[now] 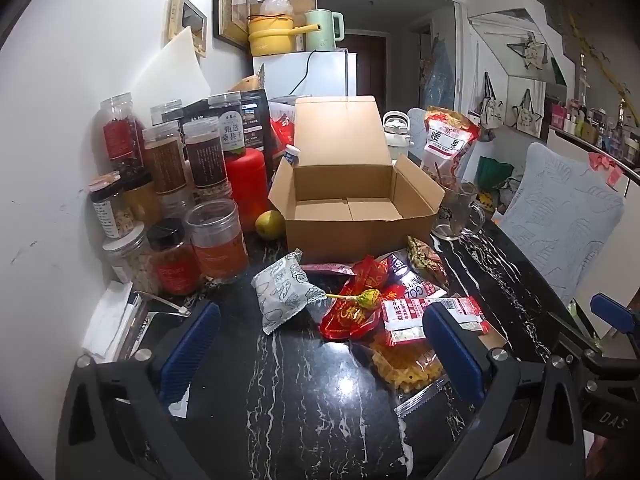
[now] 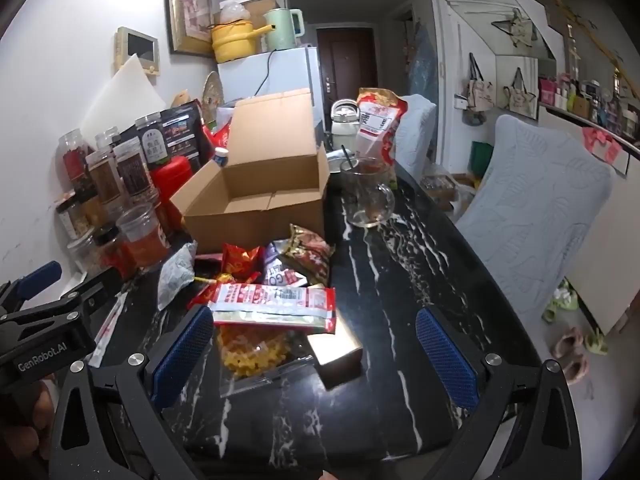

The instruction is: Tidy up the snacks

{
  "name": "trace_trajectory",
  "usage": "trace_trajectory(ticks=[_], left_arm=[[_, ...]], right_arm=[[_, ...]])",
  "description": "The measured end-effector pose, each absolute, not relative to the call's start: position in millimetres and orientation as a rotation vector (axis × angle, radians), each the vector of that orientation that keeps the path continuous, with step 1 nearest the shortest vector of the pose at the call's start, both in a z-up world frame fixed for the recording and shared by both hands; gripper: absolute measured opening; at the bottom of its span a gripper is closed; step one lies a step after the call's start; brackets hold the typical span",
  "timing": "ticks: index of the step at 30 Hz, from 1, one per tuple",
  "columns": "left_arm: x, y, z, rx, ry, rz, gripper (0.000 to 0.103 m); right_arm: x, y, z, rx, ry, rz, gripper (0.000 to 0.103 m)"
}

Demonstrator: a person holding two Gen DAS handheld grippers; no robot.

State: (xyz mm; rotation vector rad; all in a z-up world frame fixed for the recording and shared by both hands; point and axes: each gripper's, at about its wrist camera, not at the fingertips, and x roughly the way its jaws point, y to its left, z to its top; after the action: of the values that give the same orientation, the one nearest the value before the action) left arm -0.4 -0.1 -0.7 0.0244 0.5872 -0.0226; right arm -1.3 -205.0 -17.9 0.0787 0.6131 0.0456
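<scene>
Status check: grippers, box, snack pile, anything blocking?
Left gripper and right gripper open, empty. Cardboard box open, empty. Snack pile loose before it. Glass mug beside box.

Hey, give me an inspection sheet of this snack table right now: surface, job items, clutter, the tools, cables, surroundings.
Surface: black marble table with white veins, crowded toward the wall.
Job's things: open cardboard box, empty; loose snack packets piled in front of it, with a lollipop on top.
Clutter: jars stacked by the wall, a glass mug, a cashew bag, a yellow-green fruit.
Grippers: left tool open, holding nothing; right tool open, holding nothing, above the packets.
Cables: a black cord hangs down the white fridge.
Surroundings: covered chair, tote bags on the wall, slippers on the floor.
</scene>
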Motion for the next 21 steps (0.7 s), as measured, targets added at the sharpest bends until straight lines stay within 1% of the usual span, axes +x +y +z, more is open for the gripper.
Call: trace_trajectory(ticks=[21], left_arm=[[1.5, -2.2, -1.5, 0.028, 0.595, -0.031, 0.103]], right_arm=[[-4.2, -201.5, -15.8, 0.071, 0.612, 0.059, 0.103]])
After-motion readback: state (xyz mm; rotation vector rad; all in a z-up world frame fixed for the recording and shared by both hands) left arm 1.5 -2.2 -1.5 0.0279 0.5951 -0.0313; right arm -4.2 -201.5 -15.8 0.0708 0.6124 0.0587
